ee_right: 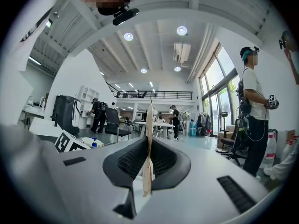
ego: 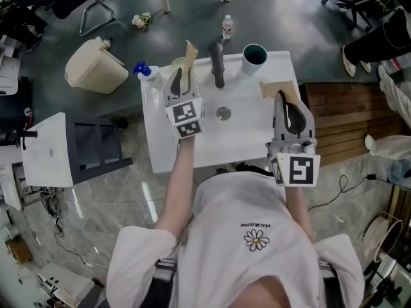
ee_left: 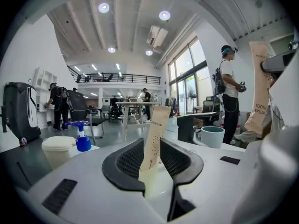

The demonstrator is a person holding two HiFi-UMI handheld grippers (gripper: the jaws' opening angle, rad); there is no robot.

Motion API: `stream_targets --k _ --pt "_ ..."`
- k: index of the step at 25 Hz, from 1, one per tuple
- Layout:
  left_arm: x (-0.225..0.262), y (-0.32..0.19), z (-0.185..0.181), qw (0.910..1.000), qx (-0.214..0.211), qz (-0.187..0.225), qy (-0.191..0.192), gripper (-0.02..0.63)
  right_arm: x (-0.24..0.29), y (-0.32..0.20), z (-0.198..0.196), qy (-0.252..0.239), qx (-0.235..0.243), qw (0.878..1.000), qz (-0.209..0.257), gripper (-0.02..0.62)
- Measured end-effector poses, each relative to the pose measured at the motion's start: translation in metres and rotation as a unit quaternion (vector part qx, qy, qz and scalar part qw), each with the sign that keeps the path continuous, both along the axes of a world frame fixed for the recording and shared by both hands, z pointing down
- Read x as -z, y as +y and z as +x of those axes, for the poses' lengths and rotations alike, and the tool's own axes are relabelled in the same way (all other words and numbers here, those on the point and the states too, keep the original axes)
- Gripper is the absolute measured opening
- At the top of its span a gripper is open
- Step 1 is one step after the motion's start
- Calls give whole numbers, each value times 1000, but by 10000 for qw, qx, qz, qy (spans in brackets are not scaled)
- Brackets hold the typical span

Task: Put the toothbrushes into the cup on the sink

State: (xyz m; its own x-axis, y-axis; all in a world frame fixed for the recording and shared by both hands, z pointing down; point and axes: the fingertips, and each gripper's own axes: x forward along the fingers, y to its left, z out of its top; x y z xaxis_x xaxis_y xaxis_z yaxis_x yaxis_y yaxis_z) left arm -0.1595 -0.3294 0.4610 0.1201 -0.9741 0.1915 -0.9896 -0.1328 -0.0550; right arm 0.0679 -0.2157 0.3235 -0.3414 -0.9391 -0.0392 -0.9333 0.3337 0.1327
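Note:
Two toothbrushes in brown paper packets are held above a white sink (ego: 257, 143). My left gripper (ego: 179, 77) is shut on one packet (ego: 190, 56), which stands upright over the sink's back left, left of the faucet (ego: 218, 59). In the left gripper view that packet (ee_left: 154, 139) rises between the jaws. My right gripper (ego: 287, 108) is shut on the other packet (ego: 276, 88) over the sink's right side; it shows edge-on (ee_right: 149, 139) in the right gripper view. The teal-lined cup (ego: 254, 58) stands empty at the sink's back right corner, and appears as the cup (ee_left: 212, 136) in the left gripper view.
A blue-pump soap bottle (ego: 148, 74) stands at the sink's back left corner. On the floor behind are a cream bin (ego: 96, 66) and a water bottle (ego: 227, 25). Wooden decking (ego: 347, 120) lies to the right, a white cabinet (ego: 51, 149) to the left. People stand about the hall.

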Motion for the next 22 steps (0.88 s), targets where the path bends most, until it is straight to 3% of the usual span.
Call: stream_targets --k 6,17,22 --pt "25 1 0 9997 58 241 68 98 -1 0 -4 -20 56 10000 0 20" --pt "160 38 13 9871 -181 1546 -376 35 2 -4 -10 -153 209 9996 80 20" --pt "198 72 19 9784 44 2062 -133 18 6 -6 -14 -269 317 9990 149 20"
